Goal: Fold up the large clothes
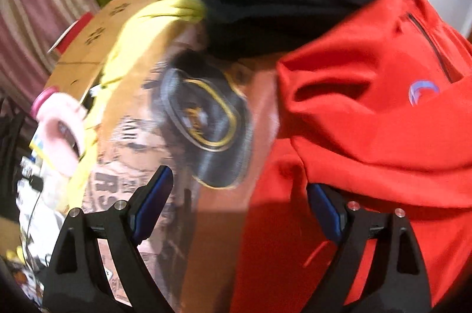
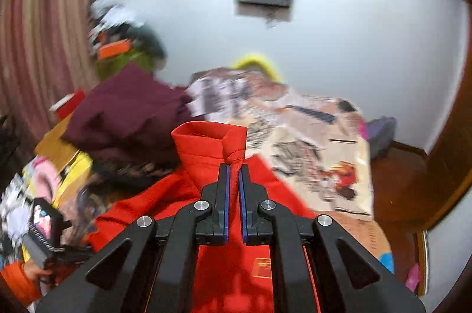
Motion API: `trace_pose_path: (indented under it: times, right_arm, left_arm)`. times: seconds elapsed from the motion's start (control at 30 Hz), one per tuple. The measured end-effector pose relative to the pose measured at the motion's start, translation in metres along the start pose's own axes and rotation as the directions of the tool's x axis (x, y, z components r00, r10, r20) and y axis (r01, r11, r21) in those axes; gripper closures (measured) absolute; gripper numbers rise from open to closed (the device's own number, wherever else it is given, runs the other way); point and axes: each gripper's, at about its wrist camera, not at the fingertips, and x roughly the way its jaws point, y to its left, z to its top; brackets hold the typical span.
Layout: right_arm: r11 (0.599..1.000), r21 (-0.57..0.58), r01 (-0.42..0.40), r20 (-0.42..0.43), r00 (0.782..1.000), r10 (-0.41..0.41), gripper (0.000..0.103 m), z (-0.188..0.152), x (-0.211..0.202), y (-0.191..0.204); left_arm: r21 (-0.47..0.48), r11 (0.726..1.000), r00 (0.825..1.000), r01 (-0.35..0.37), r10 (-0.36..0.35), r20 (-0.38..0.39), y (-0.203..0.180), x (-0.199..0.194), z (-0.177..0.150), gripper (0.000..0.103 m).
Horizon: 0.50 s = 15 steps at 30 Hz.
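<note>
Pinching a raised fold of the red garment point(image 2: 206, 153), the right gripper point(image 2: 233, 174) is clamped on soft, limp, light cloth draped beside the maroon garment point(image 2: 126, 112); the left gripper point(image 1: 239, 195) stands apart, best placed on the hem.

Left claw point(image 1: 236, 203): black arms, blue pads, jaws spread wide, nothing between the pads, angled steeply downward. Right claw point(image 2: 233, 183): jaws drawn nearly together, pads pinching a fold of red garment point(image 2: 212, 147), raised, tilted moderately downward.
</note>
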Motion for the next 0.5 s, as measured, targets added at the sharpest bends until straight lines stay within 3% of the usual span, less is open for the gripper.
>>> trace_pose_path:
  times: [0.17,0.5]
  right_arm:
    - [0.993,0.104,0.056,-0.003,0.998,-0.056,0.098,-0.015,-0.008,-0.043]
    - [0.97,0.232,0.077,-0.154,0.987,-0.041,0.098,-0.095,-0.012,-0.089]
  left_arm:
    - [-0.082,0.997,1.0,0.0,0.0,-0.004,0.016,-0.002,-0.009,0.014]
    - [-0.108,0.994,0.998,-0.017,0.011,-0.054,0.02,0.008,-0.022,0.014]
